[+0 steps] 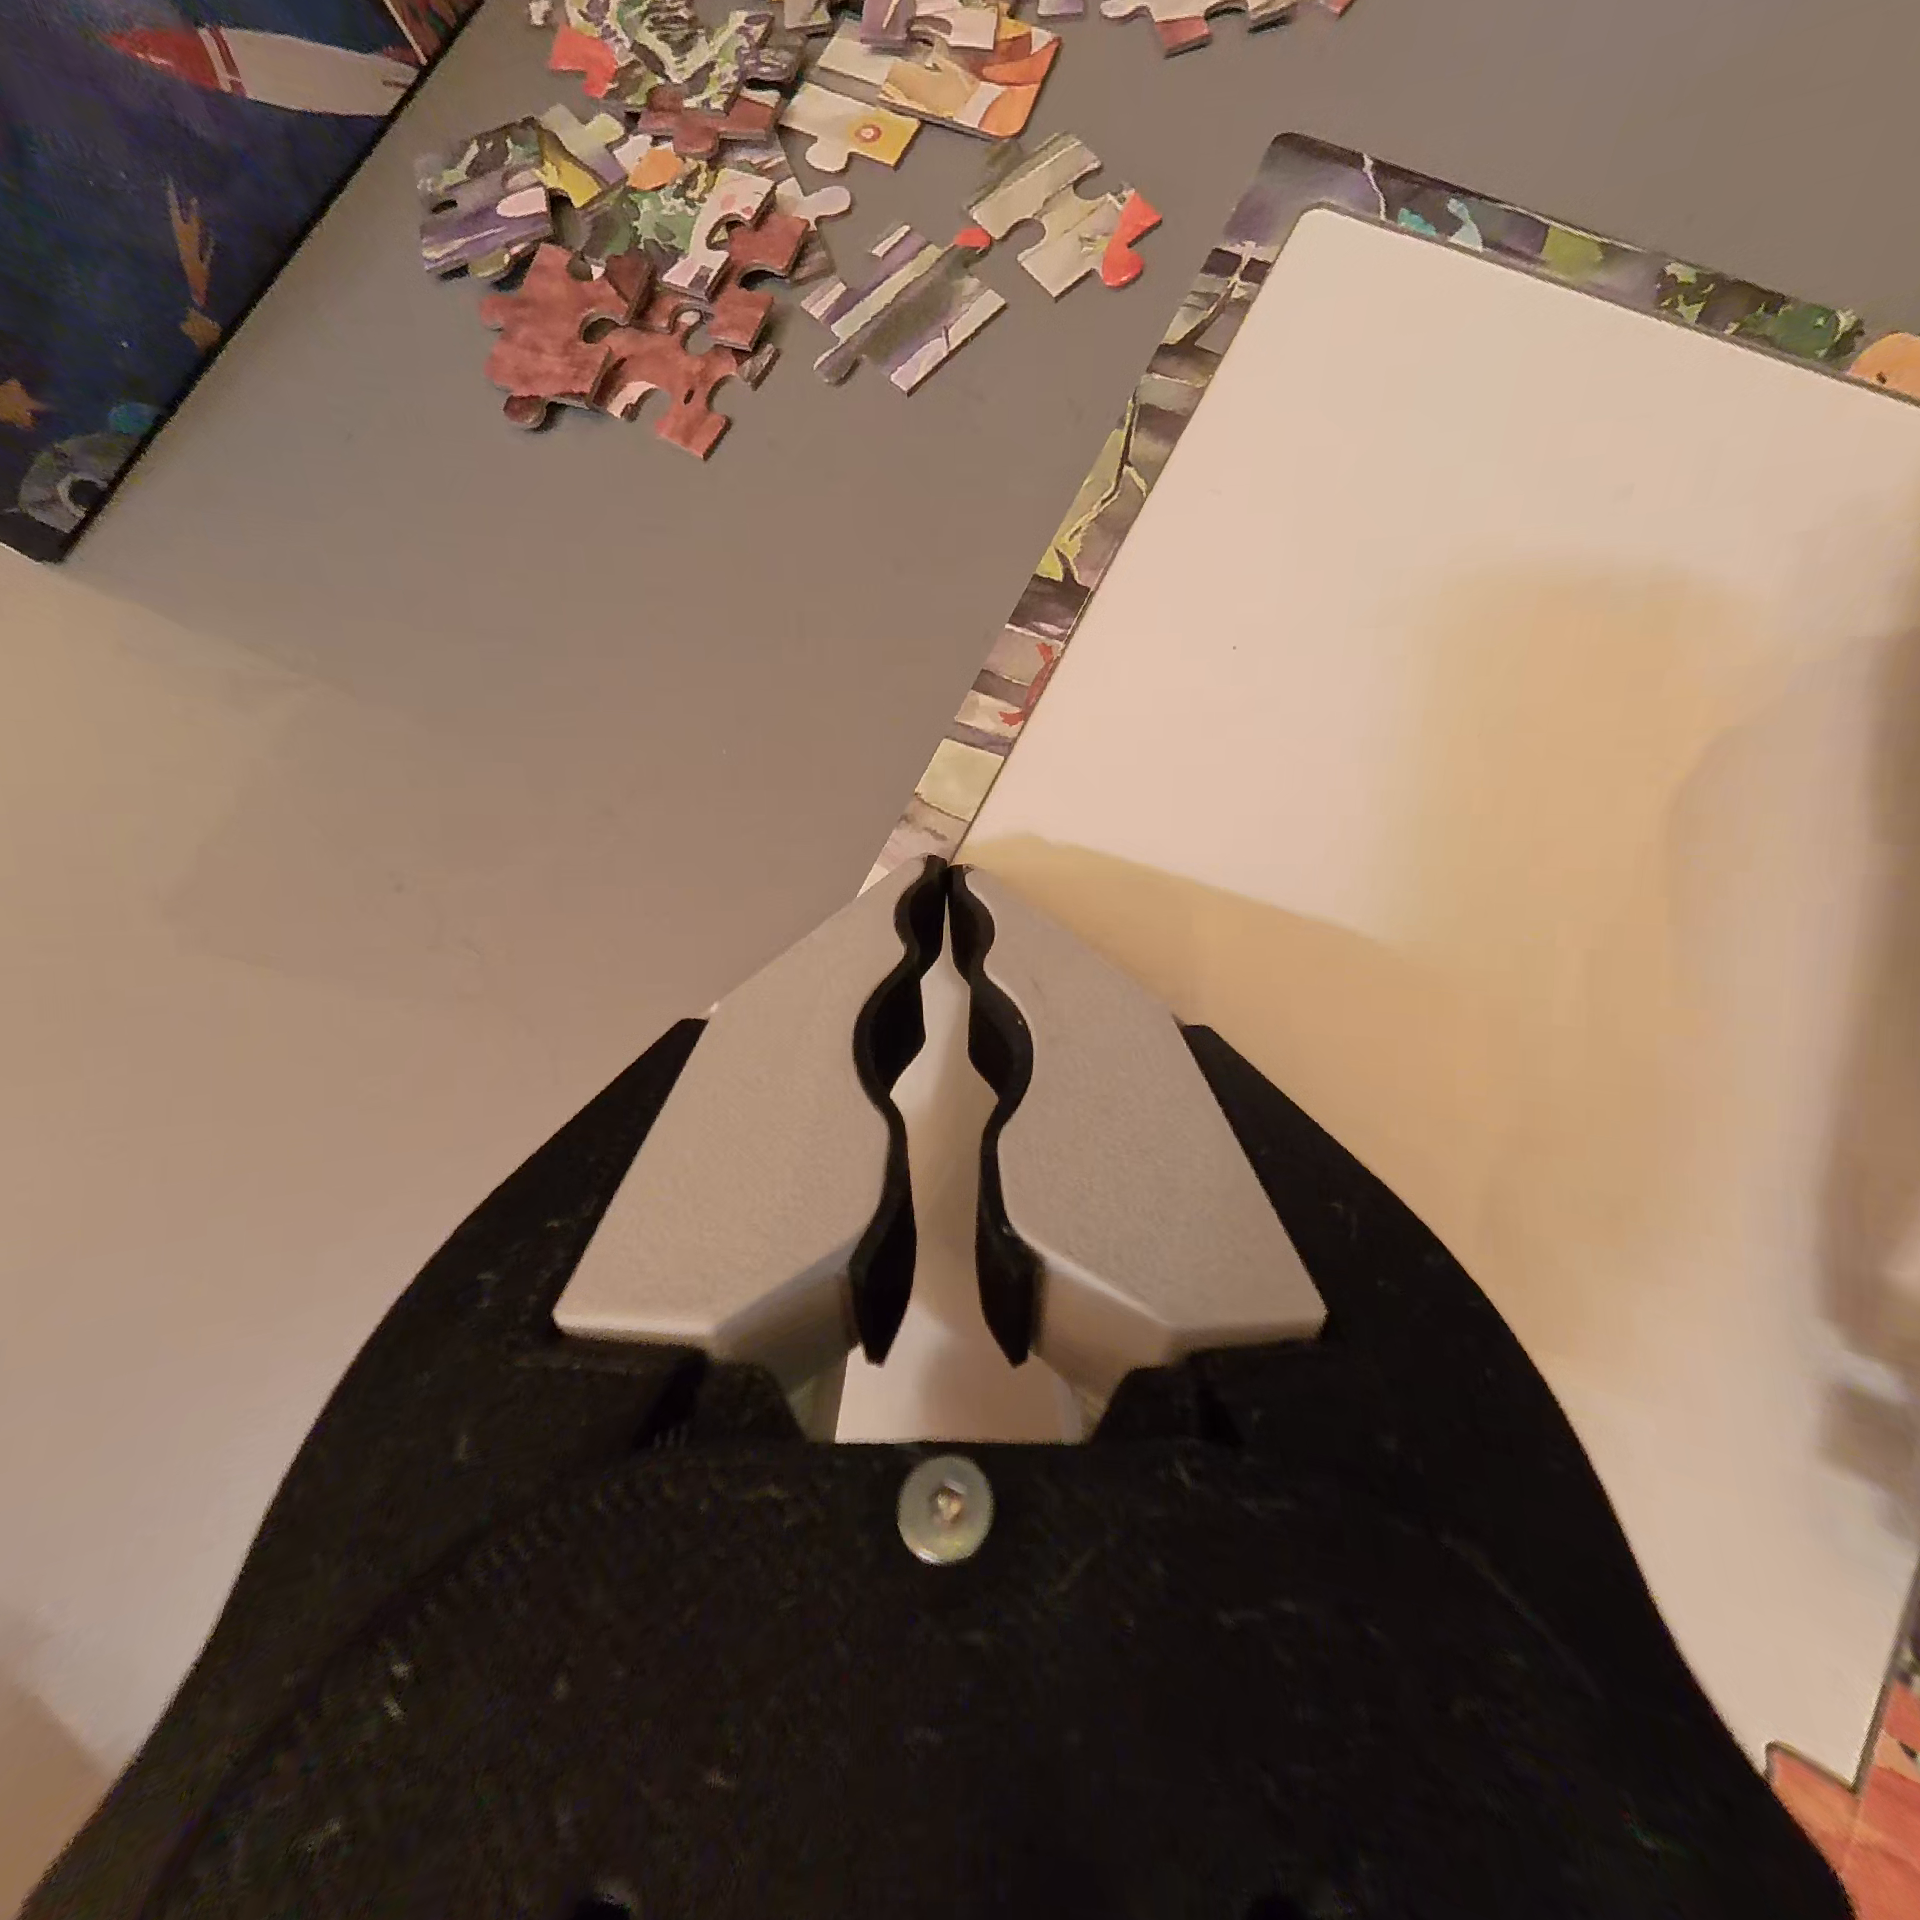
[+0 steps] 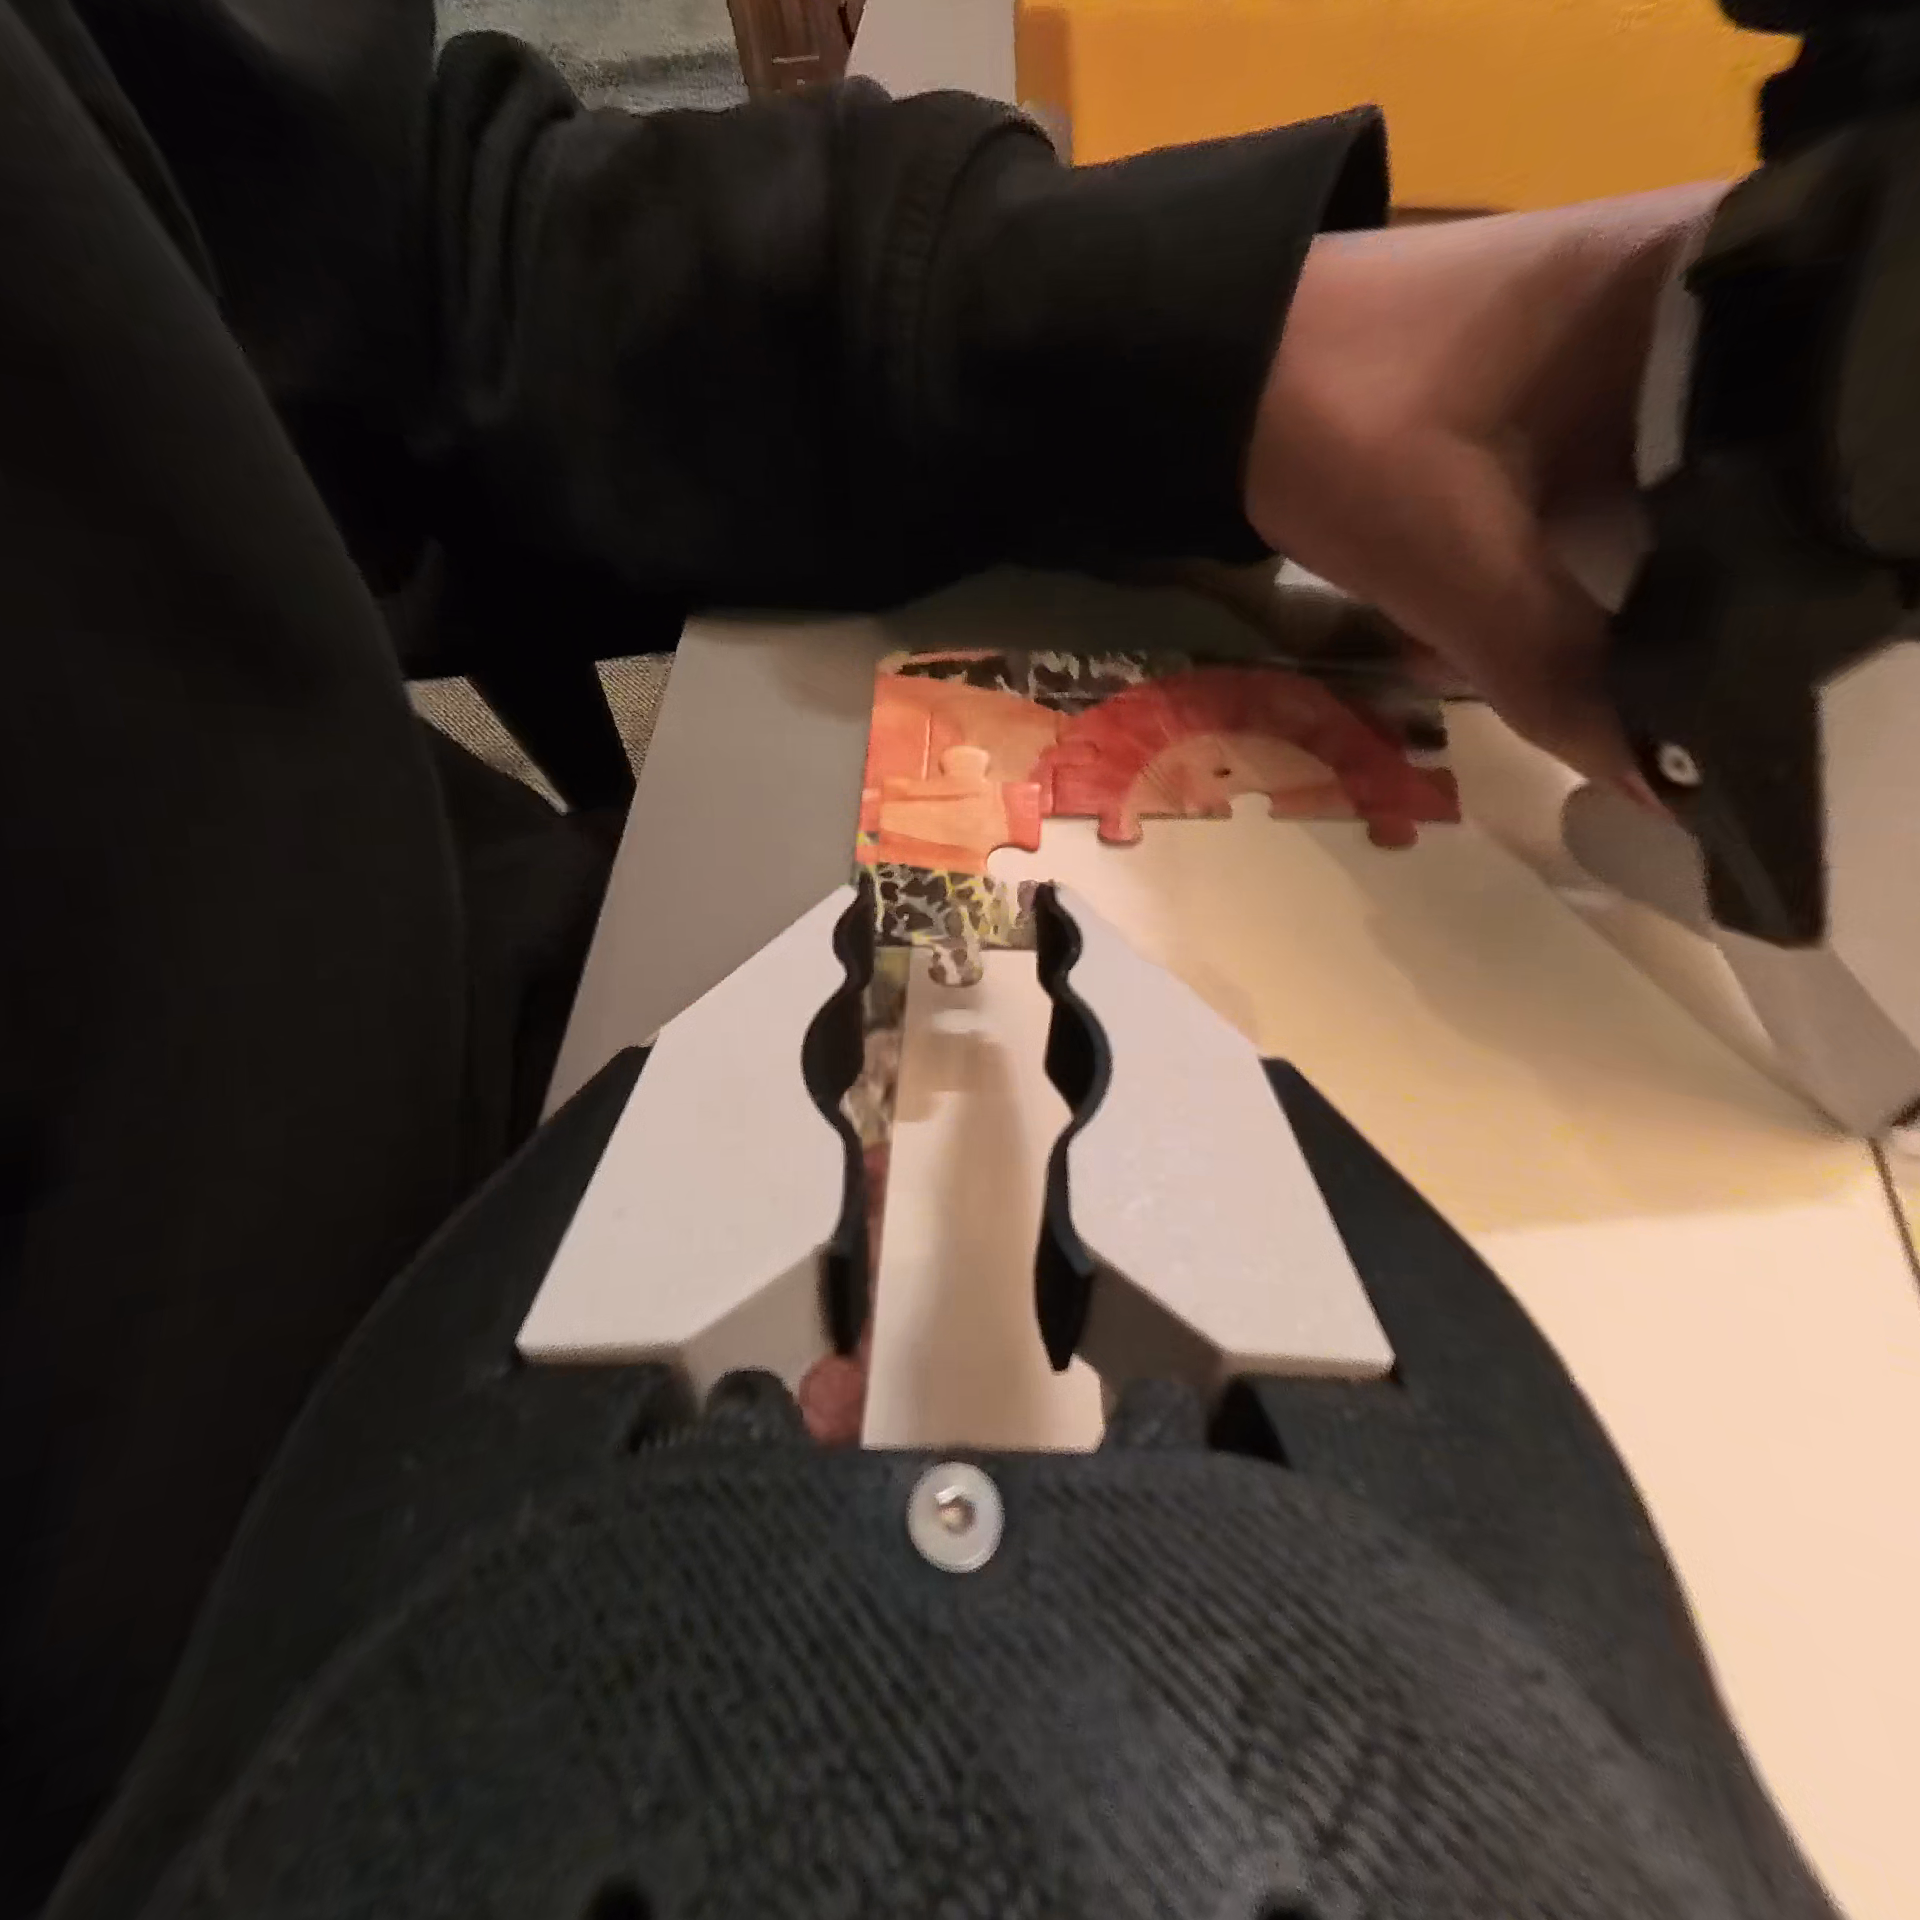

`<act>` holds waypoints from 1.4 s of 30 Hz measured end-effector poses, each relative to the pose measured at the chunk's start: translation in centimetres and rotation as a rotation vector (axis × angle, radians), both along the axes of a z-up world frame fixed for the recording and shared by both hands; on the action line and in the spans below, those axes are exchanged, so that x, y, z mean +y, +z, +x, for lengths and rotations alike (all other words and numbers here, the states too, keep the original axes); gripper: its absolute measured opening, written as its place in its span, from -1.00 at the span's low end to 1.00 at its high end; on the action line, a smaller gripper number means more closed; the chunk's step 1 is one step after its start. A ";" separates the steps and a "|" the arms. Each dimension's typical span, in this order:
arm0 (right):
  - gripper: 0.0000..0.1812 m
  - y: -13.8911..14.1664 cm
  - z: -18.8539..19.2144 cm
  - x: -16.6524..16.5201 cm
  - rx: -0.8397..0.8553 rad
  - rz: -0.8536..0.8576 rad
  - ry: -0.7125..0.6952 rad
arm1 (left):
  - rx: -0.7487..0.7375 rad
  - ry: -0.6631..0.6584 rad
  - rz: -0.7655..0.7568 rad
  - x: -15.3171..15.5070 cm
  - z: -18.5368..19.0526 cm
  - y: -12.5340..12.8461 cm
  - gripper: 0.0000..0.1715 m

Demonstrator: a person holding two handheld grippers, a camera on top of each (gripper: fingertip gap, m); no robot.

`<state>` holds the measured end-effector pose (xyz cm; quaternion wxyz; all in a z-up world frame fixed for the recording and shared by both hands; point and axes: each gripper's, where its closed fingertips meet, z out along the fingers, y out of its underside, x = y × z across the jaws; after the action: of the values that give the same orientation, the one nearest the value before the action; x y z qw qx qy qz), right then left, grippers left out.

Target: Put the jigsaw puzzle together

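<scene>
The puzzle tray (image 1: 1455, 623) has a white floor and a patterned border (image 1: 1101, 520). My left gripper (image 1: 943, 871) is shut and empty, its tips over the tray's left border. Loose puzzle pieces (image 1: 665, 239) lie heaped on the grey mat beyond it. In the right wrist view, joined orange and red pieces (image 2: 1143, 758) fill the tray's far corner. A dark, yellow-veined piece (image 2: 935, 920) lies below them. My right gripper (image 2: 945, 899) is open, its jaws standing either side of that piece. The left gripper (image 2: 1839, 1091) also shows at the right, held by a hand.
A grey mat (image 1: 520, 623) covers the pale table (image 1: 208, 935). A blue picture board (image 1: 114, 260) lies at the far left. A person's black sleeve (image 2: 831, 312) crosses above the tray. A yellow box (image 2: 1403, 94) stands behind. To reach the patterned border (image 1: 1101, 520) in a straight line is about 8 cm for my left fingers, about 20 cm for my right.
</scene>
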<state>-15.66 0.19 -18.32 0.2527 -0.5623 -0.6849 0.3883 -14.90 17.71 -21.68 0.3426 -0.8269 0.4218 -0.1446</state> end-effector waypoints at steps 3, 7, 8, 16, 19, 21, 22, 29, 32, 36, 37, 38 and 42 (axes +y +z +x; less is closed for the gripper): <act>-0.68 -0.6 -1.3 -0.4 -0.029 -0.050 -0.026 | 0.007 -0.001 0.006 0.0 0.0 0.0 -1.00; -0.68 -1.8 -1.5 0.1 -0.082 -0.021 -0.075 | 0.003 -0.001 0.003 0.0 0.0 0.0 -1.00; -0.68 -1.9 -1.5 0.0 -0.086 -0.015 -0.076 | 0.001 -0.001 0.003 0.0 0.0 0.0 -1.00; -0.68 -2.9 -1.5 -0.2 -0.141 0.064 -0.069 | -0.004 -0.002 -0.001 0.0 0.0 0.0 -1.00; -0.68 -3.0 -1.5 -0.2 -0.150 0.073 -0.070 | -0.003 -0.002 -0.001 0.0 0.0 0.0 -1.00; -0.68 -3.0 -1.4 -0.2 -0.153 0.076 -0.069 | -0.002 -0.002 0.001 0.0 0.0 0.0 -1.00; -0.68 -3.0 -1.4 -0.2 -0.155 0.077 -0.070 | -0.002 -0.002 0.001 0.0 0.0 0.0 -1.00; -0.65 -3.0 -1.4 -0.1 -0.156 0.095 -0.072 | -0.004 -0.002 0.000 0.0 0.0 0.0 -1.00; -0.63 -2.9 -1.4 0.0 -0.157 0.103 -0.072 | -0.004 -0.002 -0.001 0.0 0.0 0.0 -1.00; -0.62 -2.8 -1.6 -0.1 -0.145 0.101 -0.068 | -0.003 -0.002 0.001 0.0 0.0 0.0 -1.00; -0.63 -2.7 -1.7 -0.2 -0.140 0.100 -0.066 | -0.003 -0.002 0.000 0.0 0.0 0.0 -1.00; -0.63 -2.6 -1.8 -0.2 -0.134 0.101 -0.066 | -0.004 -0.002 0.000 0.0 0.0 0.0 -1.00; -0.76 -2.1 -2.5 -0.2 -0.111 0.103 -0.065 | -0.001 -0.002 0.001 0.0 0.0 0.0 -1.00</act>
<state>-18.18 0.04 -20.41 0.2553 -0.5911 -0.6983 0.3127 -14.87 17.71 -21.68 0.3431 -0.8261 0.4227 -0.1451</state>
